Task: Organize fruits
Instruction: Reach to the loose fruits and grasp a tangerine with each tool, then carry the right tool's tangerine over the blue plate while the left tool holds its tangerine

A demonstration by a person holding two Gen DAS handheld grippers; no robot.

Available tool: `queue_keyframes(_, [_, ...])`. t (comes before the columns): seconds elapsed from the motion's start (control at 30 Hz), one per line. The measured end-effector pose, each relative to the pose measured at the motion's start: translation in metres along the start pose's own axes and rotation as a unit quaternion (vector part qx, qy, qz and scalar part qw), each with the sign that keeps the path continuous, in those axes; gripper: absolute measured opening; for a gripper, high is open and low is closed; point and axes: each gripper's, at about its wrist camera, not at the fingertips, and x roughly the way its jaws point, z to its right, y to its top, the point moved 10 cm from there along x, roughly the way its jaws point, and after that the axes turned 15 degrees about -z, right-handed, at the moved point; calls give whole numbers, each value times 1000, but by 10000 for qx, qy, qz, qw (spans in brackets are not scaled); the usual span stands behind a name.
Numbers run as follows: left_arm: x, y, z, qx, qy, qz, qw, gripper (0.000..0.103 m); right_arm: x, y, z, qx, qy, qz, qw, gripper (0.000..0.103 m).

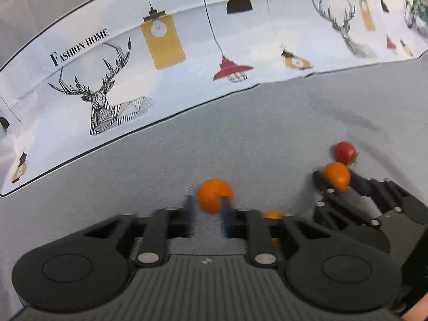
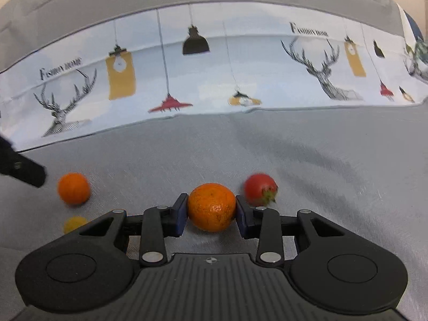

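Right wrist: right gripper (image 2: pixel 211 210) fingers (image 2: pixel 179 211) clamp (firmly) the orange (image 2: pixel 211 207).

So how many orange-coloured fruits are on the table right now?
2 full-size ones: an orange gripped between the right gripper's pads, and another orange at the left gripper's fingertips. A smaller yellow-orange fruit lies nearby; others may be hidden.

Gray tablecloth (image 2: pixel 267 144) meets a deer-and-lamp printed backdrop (image 2: pixel 214 75).
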Motion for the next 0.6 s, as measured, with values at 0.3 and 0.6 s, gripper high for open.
queue_keyframes(0.3, [55, 13, -3, -685, -495, -704, 9939, 84, 3, 0, 5, 101, 1, -67, 9999, 39])
queue_keyframes(0.6, [59, 26, -8, -741, -509, -643, 9939, 41, 7, 5, 2, -8, 18, -114, 9999, 39])
